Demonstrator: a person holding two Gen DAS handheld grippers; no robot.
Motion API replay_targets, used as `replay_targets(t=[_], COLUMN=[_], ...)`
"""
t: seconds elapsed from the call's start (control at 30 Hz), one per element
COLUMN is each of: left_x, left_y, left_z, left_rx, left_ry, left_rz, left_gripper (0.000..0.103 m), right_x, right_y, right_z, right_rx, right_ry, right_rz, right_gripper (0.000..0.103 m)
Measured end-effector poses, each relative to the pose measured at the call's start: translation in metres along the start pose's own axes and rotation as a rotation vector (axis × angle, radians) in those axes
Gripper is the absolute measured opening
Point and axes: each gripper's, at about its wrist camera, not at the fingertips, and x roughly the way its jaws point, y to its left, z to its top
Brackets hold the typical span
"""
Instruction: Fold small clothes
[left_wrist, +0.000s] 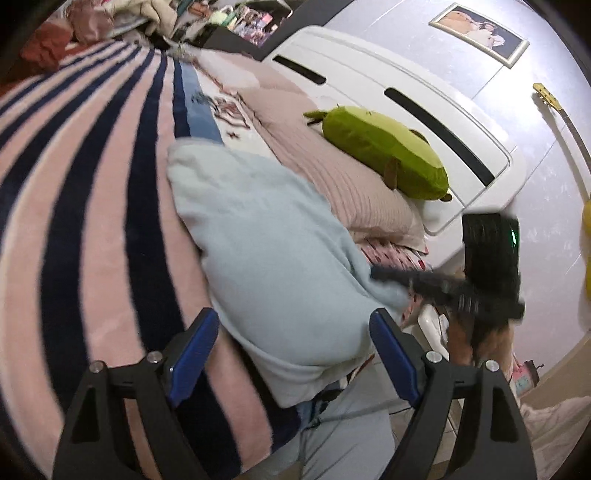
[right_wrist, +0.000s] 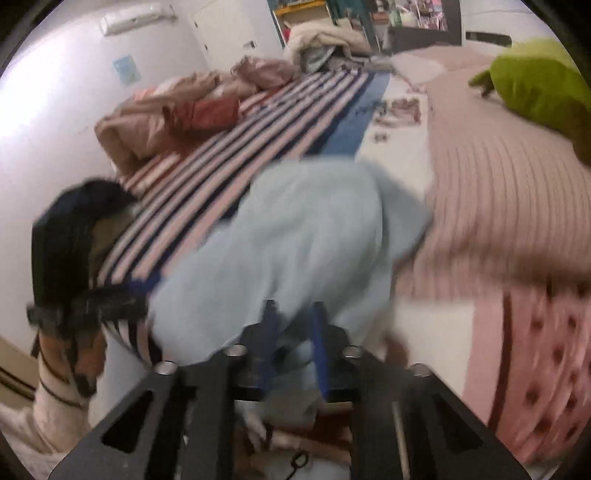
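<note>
A light blue garment (left_wrist: 266, 251) lies on the striped blanket (left_wrist: 81, 192) at the bed's near edge; it also shows in the right wrist view (right_wrist: 303, 236). My left gripper (left_wrist: 295, 332) is open, its blue pads either side of the garment's near end, just above it. My right gripper (right_wrist: 293, 325) is shut on the garment's near edge, with cloth pinched between the blue pads. The right gripper also shows blurred in the left wrist view (left_wrist: 384, 275), at the garment's right edge. The left gripper appears in the right wrist view (right_wrist: 88, 302) at the left, blurred.
A green plush toy (left_wrist: 384, 151) lies on a pink ribbed pillow (left_wrist: 343, 177) by the white headboard (left_wrist: 406, 96). Crumpled bedding and clothes (right_wrist: 173, 118) are piled at the bed's far side. A pink dotted sheet (right_wrist: 535, 369) hangs at the right.
</note>
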Motion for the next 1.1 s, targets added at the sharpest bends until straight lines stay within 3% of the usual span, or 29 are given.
replay_targets(t=[0.13, 0.27, 0.3, 0.37, 0.43, 0.57, 0.63, 0.7, 0.8, 0.9, 0.93, 1.0, 1.07, 1.1], left_x=[0.01, 0.009, 0.006, 0.0, -0.008, -0.011, -0.003, 0.012, 0.037, 0.056, 0.062, 0.072, 0.08, 0.083], left_y=[-0.005, -0.008, -0.009, -0.013, -0.015, -0.009, -0.002, 0.01, 0.029, 0.045, 0.048, 0.049, 0.047, 0.045], left_z=[-0.011, -0.013, -0.01, -0.002, 0.011, 0.04, 0.051, 0.061, 0.069, 0.071, 0.072, 0.073, 0.075, 0.076], left_rx=[0.017, 0.019, 0.028, 0.051, 0.072, 0.078, 0.068, 0.029, -0.025, -0.082, -0.105, -0.122, -0.129, -0.122], left_ry=[0.06, 0.072, 0.068, 0.056, 0.042, 0.038, 0.056, 0.09, 0.142, 0.173, 0.178, 0.188, 0.199, 0.197], left_rz=[-0.006, -0.008, -0.003, 0.004, 0.006, 0.039, 0.05, 0.037, 0.046, 0.008, -0.023, -0.054, -0.059, -0.047], left_gripper=[0.081, 0.081, 0.081, 0.081, 0.081, 0.081, 0.081, 0.081, 0.079, 0.068, 0.058, 0.042, 0.019, 0.017], right_x=[0.005, -0.002, -0.007, -0.024, -0.037, -0.038, -0.022, -0.002, 0.036, 0.061, 0.065, 0.07, 0.075, 0.076], right_y=[-0.013, -0.019, -0.024, -0.029, -0.039, -0.045, -0.047, -0.051, -0.059, -0.074, -0.076, -0.079, -0.081, -0.08], right_z=[-0.043, -0.045, -0.038, -0.031, -0.013, 0.02, 0.034, 0.043, 0.049, 0.044, 0.043, 0.042, 0.042, 0.042], right_rx=[0.104, 0.121, 0.133, 0.144, 0.162, 0.146, 0.157, 0.159, 0.184, 0.24, 0.248, 0.261, 0.269, 0.268], right_ry=[0.049, 0.061, 0.054, 0.006, -0.056, -0.073, -0.026, 0.04, 0.166, 0.24, 0.24, 0.24, 0.24, 0.237], right_rz=[0.045, 0.032, 0.041, 0.039, 0.039, 0.098, 0.166, 0.211, 0.18, 0.223, 0.248, 0.29, 0.308, 0.309], right_gripper=[0.009, 0.011, 0.014, 0.041, 0.057, 0.057, 0.059, 0.069, 0.07, 0.071, 0.068, 0.056, 0.038, 0.033])
